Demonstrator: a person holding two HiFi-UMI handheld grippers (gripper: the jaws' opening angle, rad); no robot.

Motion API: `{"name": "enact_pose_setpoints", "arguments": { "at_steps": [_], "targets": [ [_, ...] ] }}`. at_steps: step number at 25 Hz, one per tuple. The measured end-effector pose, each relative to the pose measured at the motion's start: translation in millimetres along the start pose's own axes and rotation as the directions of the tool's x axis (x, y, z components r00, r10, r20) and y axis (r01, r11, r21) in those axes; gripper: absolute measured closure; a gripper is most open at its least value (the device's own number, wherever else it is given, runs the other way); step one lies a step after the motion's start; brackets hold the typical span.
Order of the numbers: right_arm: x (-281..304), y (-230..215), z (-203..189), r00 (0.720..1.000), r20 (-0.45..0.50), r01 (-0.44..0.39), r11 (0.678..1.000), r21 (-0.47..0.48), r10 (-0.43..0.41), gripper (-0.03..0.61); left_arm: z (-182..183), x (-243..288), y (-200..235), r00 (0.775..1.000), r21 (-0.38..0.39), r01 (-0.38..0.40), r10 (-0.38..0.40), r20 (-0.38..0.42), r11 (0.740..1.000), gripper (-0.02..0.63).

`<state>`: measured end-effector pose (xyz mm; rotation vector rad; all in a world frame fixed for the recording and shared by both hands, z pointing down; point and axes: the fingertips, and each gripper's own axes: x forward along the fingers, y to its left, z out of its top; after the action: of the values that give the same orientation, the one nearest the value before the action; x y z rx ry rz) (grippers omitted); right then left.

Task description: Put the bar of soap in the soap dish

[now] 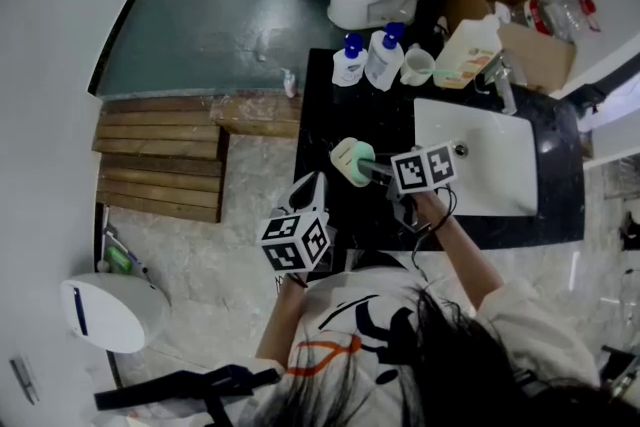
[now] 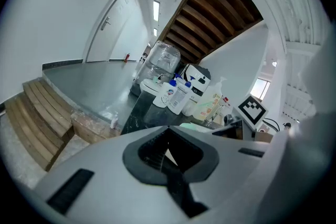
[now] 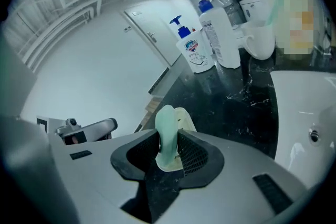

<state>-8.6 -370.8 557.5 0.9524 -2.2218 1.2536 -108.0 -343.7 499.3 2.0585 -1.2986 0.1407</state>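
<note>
A pale green bar of soap (image 3: 166, 134) stands on edge between the jaws of my right gripper (image 3: 169, 145), which is shut on it. Just beyond the bar lies the cream soap dish (image 3: 185, 118) on the black counter (image 3: 236, 113). In the head view the right gripper (image 1: 370, 170) reaches left from the sink side, holding the soap (image 1: 362, 169) at the near edge of the dish (image 1: 345, 155). My left gripper (image 1: 312, 187) hovers at the counter's front left edge, a short way in front of the dish. Its jaws (image 2: 169, 152) are shut on nothing.
Two pump bottles (image 1: 367, 58), a white mug (image 1: 417, 66) and a large pale bottle (image 1: 467, 52) stand at the back of the counter. A white sink (image 1: 478, 160) with a faucet (image 1: 500, 83) fills the right side. Wooden steps (image 1: 160, 155) lie on the floor to the left.
</note>
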Motion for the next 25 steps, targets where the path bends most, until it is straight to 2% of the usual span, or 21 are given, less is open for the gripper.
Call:
{"name": "enact_pose_setpoints", "arguments": {
  "at_steps": [10,18,25],
  "targets": [
    [8.6,7.8,3.5,1.0,-0.023,0.006,0.998,-0.055,-0.008,0.461,0.6,1.9,6.9,1.0,-0.011,0.004,-0.004,-0.006,1.0,0.612],
    [12.6,4.4,5.5,0.998,-0.013,0.056,0.991,-0.124,-0.058,0.459,0.9,5.3,9.6,1.0,-0.01,0.01,-0.01,-0.015,1.0,0.612],
    [8.8,-3.9,7.3,0.99,-0.014,0.135,0.971,-0.199,-0.14,0.451,1.6,7.6,12.1,1.0,-0.011,0.009,-0.009,-0.02,1.0,0.612]
  ]
}}
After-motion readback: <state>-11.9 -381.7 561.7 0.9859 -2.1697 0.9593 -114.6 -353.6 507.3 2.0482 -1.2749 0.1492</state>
